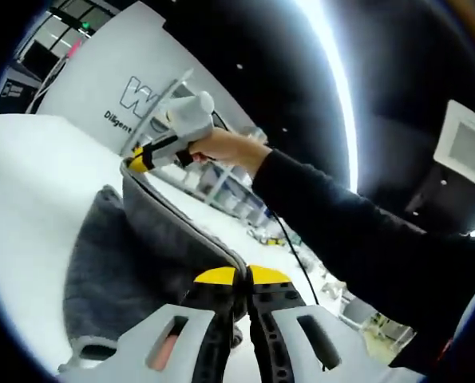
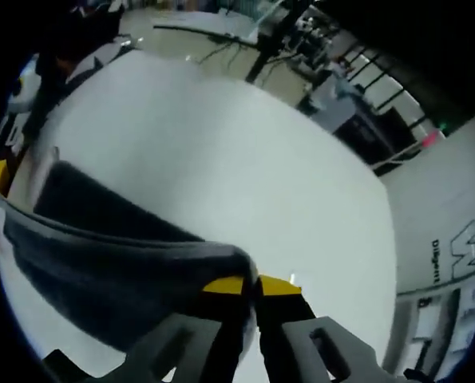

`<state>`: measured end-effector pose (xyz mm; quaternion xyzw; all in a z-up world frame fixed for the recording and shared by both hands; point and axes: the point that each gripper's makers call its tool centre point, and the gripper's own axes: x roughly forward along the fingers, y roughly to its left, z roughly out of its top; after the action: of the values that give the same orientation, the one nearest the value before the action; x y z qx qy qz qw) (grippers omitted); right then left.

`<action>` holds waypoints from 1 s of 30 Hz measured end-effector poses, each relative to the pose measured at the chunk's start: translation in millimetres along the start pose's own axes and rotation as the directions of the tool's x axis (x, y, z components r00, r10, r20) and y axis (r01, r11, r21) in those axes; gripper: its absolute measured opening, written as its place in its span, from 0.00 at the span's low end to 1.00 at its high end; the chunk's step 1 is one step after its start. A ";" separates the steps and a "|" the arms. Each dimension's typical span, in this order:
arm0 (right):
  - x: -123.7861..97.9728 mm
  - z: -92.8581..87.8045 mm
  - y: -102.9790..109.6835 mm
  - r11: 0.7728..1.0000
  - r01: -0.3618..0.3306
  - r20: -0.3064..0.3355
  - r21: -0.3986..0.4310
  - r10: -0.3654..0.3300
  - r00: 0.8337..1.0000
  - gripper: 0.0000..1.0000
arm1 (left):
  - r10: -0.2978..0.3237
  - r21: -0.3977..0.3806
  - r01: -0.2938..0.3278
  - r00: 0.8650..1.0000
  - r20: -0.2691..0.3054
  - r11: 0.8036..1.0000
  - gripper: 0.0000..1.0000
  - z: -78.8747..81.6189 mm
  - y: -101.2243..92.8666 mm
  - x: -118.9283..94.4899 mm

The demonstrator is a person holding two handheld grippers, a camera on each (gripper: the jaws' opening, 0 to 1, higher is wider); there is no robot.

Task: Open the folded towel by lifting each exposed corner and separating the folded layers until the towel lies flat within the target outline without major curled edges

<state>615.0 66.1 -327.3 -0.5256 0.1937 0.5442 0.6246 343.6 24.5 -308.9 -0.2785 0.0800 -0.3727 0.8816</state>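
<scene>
— Left gripper, left gripper view: jaws pinched tight on a corner of the grey towel. Right gripper clamped on the far end of the same lifted edge, held by a hand. Rest of the cloth sagging onto the white tabletop, toward its near edge.

— And the right gripper view?

— Right gripper closed on its own towel corner, edge stretched taut away from it, lower layer draped to the tabletop.

— Advice for the step?

— Probably best to keep both corners level, edge taut, then draw outward and lower slowly, avoiding curl. Target outline not discernible.

— Containers?

— None made out on the tabletop; background clutter too blurred to tell.
</scene>
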 end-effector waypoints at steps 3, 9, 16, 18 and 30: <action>-3.2 -3.9 0.6 1.000 0.007 0.007 0.009 -0.007 1.000 0.00 | -0.002 0.012 0.002 1.000 -0.006 1.000 0.02 -2.7 -13.3 12.9; -13.1 -17.0 1.8 0.999 0.019 0.005 0.035 -0.020 1.000 0.00 | -0.018 0.032 0.019 1.000 -0.012 0.999 0.02 -6.3 -24.5 21.5; -29.5 -31.6 1.6 0.998 0.049 0.004 0.046 -0.049 0.999 0.00 | -0.036 0.044 0.037 0.999 -0.016 0.998 0.02 -8.8 -31.8 26.0; -34.2 -34.0 2.7 0.997 0.061 0.005 0.039 -0.061 0.998 0.00 | -0.042 0.045 0.042 0.999 -0.018 0.998 0.02 -9.0 -31.6 24.8; -59.1 -40.4 2.7 0.995 0.095 0.018 -0.006 -0.095 0.995 0.00 | -0.062 0.071 0.065 0.997 -0.040 0.995 0.02 -21.4 -58.1 40.1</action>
<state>606.3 2.5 -295.4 -0.5314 0.1610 0.5192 0.6497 329.0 -45.9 -292.1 -0.2415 0.0743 -0.4084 0.8771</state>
